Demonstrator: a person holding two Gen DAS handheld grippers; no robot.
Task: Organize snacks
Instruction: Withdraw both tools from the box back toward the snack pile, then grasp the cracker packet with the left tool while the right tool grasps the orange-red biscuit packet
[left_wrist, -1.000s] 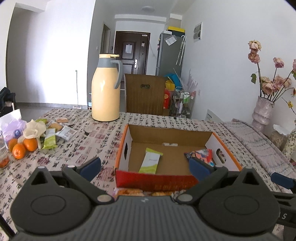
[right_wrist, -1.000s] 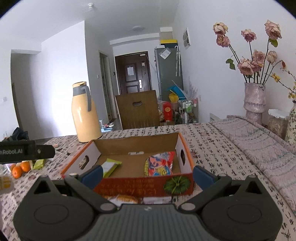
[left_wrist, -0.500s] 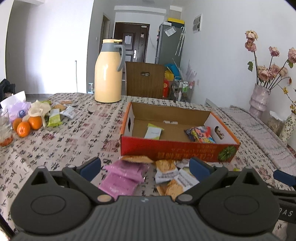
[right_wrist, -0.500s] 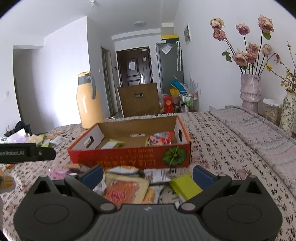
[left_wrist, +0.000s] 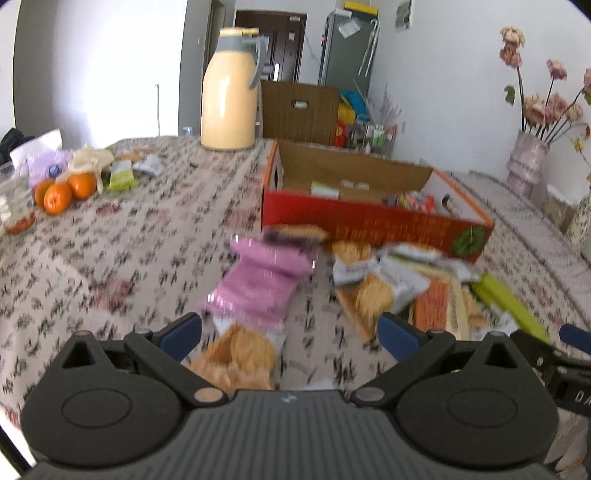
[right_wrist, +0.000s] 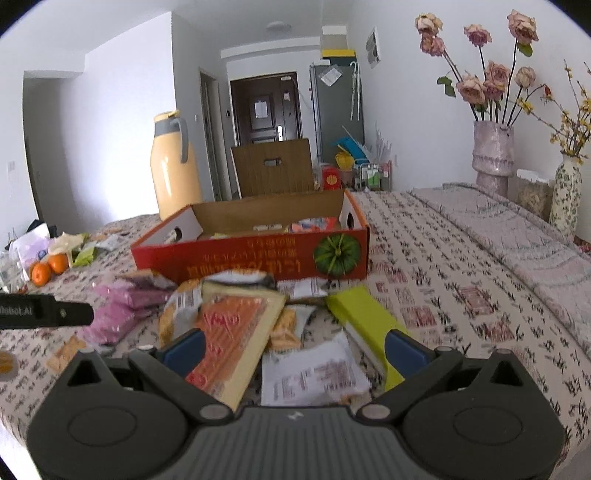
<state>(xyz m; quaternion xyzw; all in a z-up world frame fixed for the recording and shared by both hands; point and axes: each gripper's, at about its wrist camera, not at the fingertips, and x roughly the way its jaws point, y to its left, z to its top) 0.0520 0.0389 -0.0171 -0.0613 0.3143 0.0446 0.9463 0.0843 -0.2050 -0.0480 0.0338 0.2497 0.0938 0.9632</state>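
loose snack packets (right_wrist: 236, 332) lie heaped on the table before the red box (right_wrist: 258, 254). both claws, left (left_wrist: 291, 332) and right (right_wrist: 293, 347), hang spread and empty. the packets look light, crinkly and slippery; pinch a flat edge.

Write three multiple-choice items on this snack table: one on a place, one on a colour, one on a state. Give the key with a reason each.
1. Where does the pile of loose snacks lie?
A. inside the box
B. on the tablecloth in front of the box
C. beside the jug

2. What colour is the front wall of the box?
A. red
B. blue
C. white

3. How does the right gripper stand?
A. shut on a packet
B. open, holding nothing
C. out of view

Key: B, the packets lie on the cloth on the near side of the box; A, its printed front is red; B, its fingers are spread apart above the packets.
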